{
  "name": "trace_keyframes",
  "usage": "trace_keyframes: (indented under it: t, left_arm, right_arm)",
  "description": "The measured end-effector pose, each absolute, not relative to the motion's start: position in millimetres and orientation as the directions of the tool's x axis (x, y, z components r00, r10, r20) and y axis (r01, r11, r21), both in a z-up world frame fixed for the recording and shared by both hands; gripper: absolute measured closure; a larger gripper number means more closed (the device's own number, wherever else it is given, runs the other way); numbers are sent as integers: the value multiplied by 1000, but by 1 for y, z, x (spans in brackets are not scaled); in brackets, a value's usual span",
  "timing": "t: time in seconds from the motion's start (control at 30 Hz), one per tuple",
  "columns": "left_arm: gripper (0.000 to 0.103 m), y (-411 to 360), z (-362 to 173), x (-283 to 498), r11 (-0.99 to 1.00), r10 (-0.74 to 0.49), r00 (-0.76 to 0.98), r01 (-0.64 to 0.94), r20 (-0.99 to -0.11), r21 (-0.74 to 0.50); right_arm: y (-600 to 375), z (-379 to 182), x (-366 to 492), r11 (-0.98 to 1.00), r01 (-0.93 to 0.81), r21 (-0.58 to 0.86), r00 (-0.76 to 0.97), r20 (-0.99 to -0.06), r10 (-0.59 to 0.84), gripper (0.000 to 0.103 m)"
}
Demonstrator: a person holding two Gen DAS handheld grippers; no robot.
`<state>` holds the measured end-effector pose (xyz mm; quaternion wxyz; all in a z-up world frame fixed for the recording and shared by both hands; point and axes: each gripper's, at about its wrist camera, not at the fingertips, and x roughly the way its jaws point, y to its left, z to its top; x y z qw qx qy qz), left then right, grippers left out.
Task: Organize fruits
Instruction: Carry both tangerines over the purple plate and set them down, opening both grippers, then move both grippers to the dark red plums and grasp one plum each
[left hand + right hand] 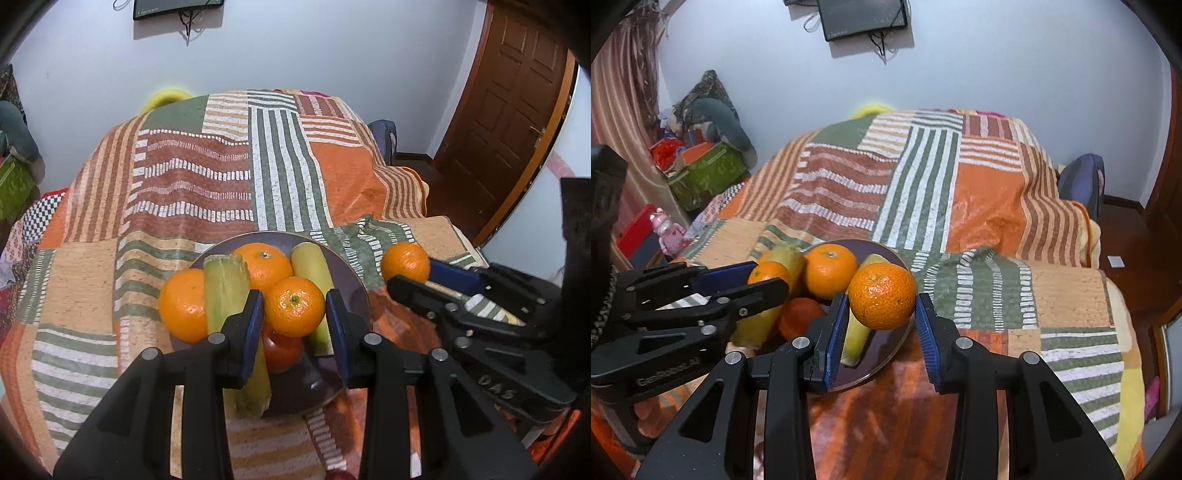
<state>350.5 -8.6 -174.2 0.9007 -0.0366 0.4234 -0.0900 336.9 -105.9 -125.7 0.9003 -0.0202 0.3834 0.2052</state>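
Gripping one mandarin each, the left gripper (294, 314) and the right gripper (881, 301) angle downward over a bed, their blue pads closed against the sides of the fruit. The left-held mandarin (294, 312) hangs above a dark plate (354, 291); the right-held mandarin (881, 296) hangs over the plate's right rim. On the plate lie two further mandarins (264, 267), one reddish fruit (282, 349) and two long yellow-green pieces (225, 291). In total, four mandarins are visible. The plate sits at the near end of a striped patchwork bedspread (207, 177), whose broad far surface lies bare. Beyond it stand a pale wall (332, 48) and, to the right, a brown door (513, 99).
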Motion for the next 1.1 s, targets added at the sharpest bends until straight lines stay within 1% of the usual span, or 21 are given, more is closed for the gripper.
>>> trace_keyframes:
  t: [0.23, 0.47, 0.6, 0.63, 0.7, 0.77, 0.93, 1.1]
  left_arm:
    - [69, -16, -186, 365, 977, -214, 607, 150, -766, -154]
    - [69, -16, -199, 376, 978, -209, 588, 143, -781, -154]
    - [67, -16, -202, 376, 972, -234, 570, 151, -788, -179]
    - [63, -17, -202, 375, 971, -239, 570, 154, -786, -184]
    - [59, -17, -198, 370, 970, -241, 583, 154, -776, -186]
    - [59, -18, -194, 365, 970, -244, 588, 159, -771, -185]
    - [59, -14, -174, 350, 971, -237, 618, 156, -749, -179]
    - [59, -2, -151, 326, 982, -189, 667, 131, -721, -137]
  right_arm:
    - [-105, -153, 355, 909, -390, 148, 556, -749, 360, 69]
    - [-99, -169, 364, 906, -402, 132, 531, -772, 348, 69]
    - [-97, -171, 366, 907, -403, 124, 531, -776, 342, 68]
    - [-96, -171, 367, 906, -404, 125, 526, -779, 342, 68]
    - [-98, -171, 368, 904, -404, 138, 513, -784, 349, 63]
    - [-100, -170, 368, 903, -403, 146, 510, -784, 355, 58]
    - [-101, -158, 356, 911, -397, 117, 541, -771, 335, 57]
    - [-104, -131, 335, 912, -399, 99, 585, -738, 336, 57]
